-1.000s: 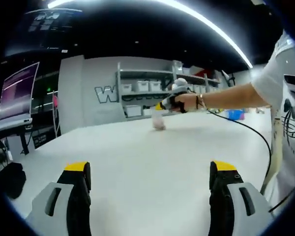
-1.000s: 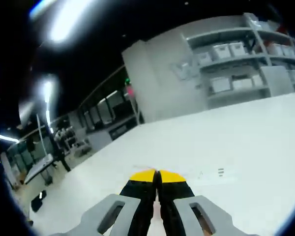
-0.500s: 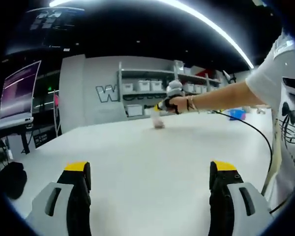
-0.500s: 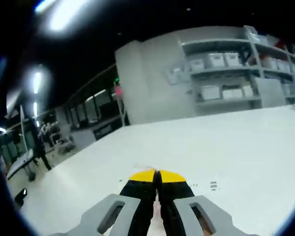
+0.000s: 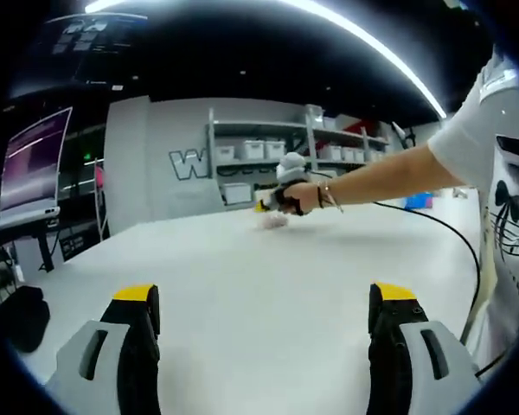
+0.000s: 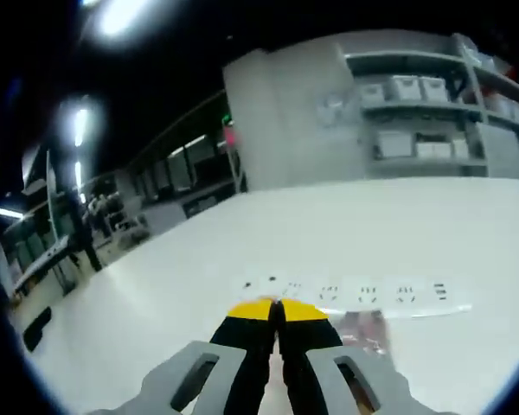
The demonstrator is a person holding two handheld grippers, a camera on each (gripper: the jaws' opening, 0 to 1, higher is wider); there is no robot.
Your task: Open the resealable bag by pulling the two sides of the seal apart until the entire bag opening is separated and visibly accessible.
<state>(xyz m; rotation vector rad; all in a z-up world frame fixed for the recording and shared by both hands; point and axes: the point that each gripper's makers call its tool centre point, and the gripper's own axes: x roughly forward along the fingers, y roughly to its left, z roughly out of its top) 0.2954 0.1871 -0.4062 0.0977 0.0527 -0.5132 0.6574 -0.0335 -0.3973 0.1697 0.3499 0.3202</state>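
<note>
My left gripper stands open low over the white table, with nothing between its yellow-tipped fingers. Far across the table a person's hand holds my right gripper. A small clear resealable bag hangs from it, touching or just above the tabletop. In the right gripper view the right gripper is shut, its yellow tips pressed together on the bag's edge. The clear plastic of the bag shows just right of the jaws.
A white power strip lies on the table just beyond the right gripper. A black cable trails from the outstretched arm toward the person's white shirt at right. Shelves with white bins line the back wall.
The right gripper, with the bag, has moved left and lower over the table. Its view has swung so that the power strip shows. The left gripper has stayed still.
</note>
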